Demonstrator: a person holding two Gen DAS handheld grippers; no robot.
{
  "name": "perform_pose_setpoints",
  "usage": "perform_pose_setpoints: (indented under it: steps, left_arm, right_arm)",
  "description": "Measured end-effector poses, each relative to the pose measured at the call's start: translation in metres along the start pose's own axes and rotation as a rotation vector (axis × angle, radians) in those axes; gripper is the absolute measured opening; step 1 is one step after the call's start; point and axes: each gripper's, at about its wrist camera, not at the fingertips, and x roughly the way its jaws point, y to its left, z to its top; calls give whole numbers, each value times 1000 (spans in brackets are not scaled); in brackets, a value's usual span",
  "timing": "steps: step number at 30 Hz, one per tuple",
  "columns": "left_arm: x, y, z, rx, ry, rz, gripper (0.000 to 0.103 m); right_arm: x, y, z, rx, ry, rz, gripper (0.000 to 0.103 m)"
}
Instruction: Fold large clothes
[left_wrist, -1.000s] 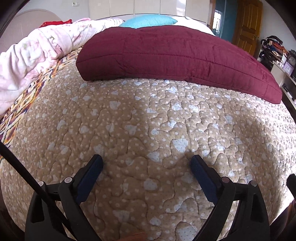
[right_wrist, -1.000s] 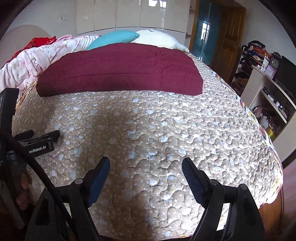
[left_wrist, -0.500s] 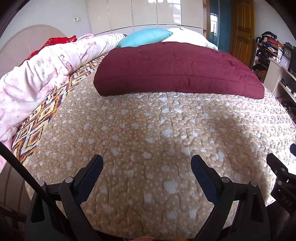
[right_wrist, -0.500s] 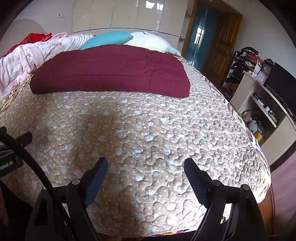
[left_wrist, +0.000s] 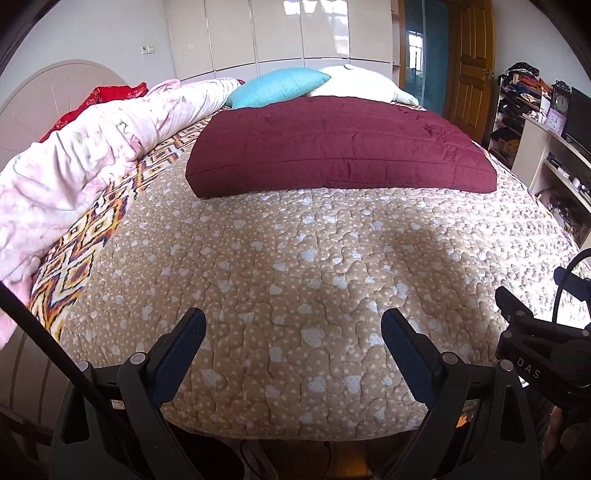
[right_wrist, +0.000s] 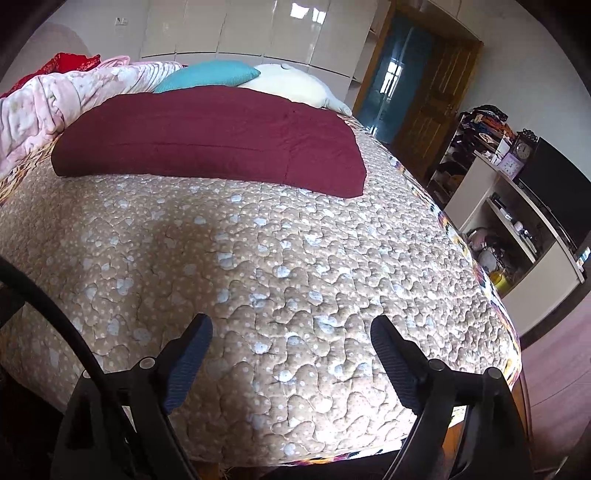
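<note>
left hand-held gripper (left_wrist: 293, 334) gaping, empty — right hand-held gripper (right_wrist: 291, 341) just widening, nothing between

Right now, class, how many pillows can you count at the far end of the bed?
2: a turquoise pillow beyond the folded maroon quilt, and a white pillow touching it on its right. More could be hidden behind the quilt or the pink blanket.
</note>
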Motion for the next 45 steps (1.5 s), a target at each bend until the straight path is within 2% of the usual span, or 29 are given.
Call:
perform_pose_setpoints:
  steps: [30,40,45]
  left_arm:
    - [2,-4,-5,3,33,6,95]
    - [3,-6,-8,2,45,-43,95]
    - [4,-7,-9,1,52,-44,95]
  right_arm:
    - [7,4,-4,-8,31,10,91]
    - [9,3,-4,4,36,22,91]
    - [9,6,-4,-7,38,24,91]
